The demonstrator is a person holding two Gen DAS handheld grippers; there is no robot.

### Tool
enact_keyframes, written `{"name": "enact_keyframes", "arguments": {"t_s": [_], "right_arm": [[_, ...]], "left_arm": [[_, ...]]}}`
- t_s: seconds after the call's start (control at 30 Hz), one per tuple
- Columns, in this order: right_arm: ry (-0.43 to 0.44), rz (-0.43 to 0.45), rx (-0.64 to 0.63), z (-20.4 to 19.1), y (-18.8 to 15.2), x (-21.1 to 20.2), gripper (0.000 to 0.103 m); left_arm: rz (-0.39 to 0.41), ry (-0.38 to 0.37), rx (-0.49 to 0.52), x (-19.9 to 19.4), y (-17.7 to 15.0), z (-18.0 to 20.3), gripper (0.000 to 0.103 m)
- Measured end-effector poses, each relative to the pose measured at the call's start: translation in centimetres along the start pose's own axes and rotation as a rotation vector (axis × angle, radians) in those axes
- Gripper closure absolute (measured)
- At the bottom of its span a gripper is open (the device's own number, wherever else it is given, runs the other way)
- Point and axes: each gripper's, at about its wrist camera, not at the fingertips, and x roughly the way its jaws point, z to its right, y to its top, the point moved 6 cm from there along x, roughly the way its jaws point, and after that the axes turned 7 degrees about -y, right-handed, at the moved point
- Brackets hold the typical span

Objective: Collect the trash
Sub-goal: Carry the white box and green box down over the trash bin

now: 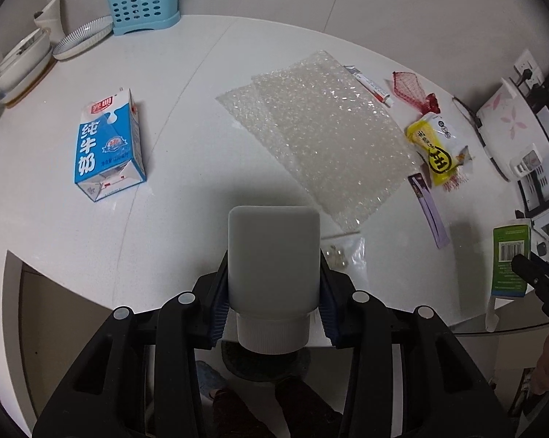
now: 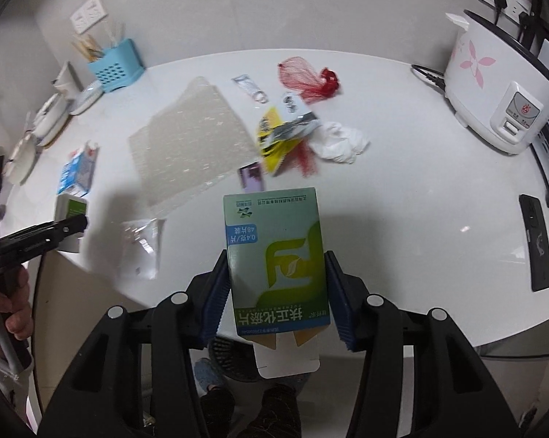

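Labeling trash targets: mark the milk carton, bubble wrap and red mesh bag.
milk carton [image 1: 108,142]: left wrist view, blue front face.
bubble wrap [image 1: 321,127]: left wrist view, sheet's middle.
red mesh bag [image 2: 303,75]: right wrist view, netted body.

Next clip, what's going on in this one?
A person is clearing trash off a white table. The left hand-held gripper is shut on a white plastic bottle, and the right hand-held gripper is shut on a green cardboard medicine box. A blue milk carton, a bubble wrap sheet and yellow wrappers remain on the table.
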Motion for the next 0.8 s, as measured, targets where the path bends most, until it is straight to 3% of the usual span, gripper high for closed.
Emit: {"name": "enact_keyframes", "arguments": {"t_s": [0.2,0.37,0.63,0.8], "right_arm": [[0.132,-0.01,-0.009,-3.1,-4.9,-1.3,0.055],[0.174,-0.075,-0.053,-5.5,-10.5,0.3,0.055],[0.146,-0.214,-0.04,-6.9,-19.1,7.8,0.055],[0.132,-0.264,-0.037,-7.8,-22.5,13.3,0.055]], "left_arm": [[0.011,-0.03,0.025,-1.4,-5.1,0.1,0.063],[-0.046,-0.025,0.04,0.0,-10.8,-0.6,0.063],[-0.148,-0.043,0.026,7.1,-19.1,-2.4,0.063],[-0.2,-0.049,0.028,12.6,-22.7,-3.3,0.063]]}}
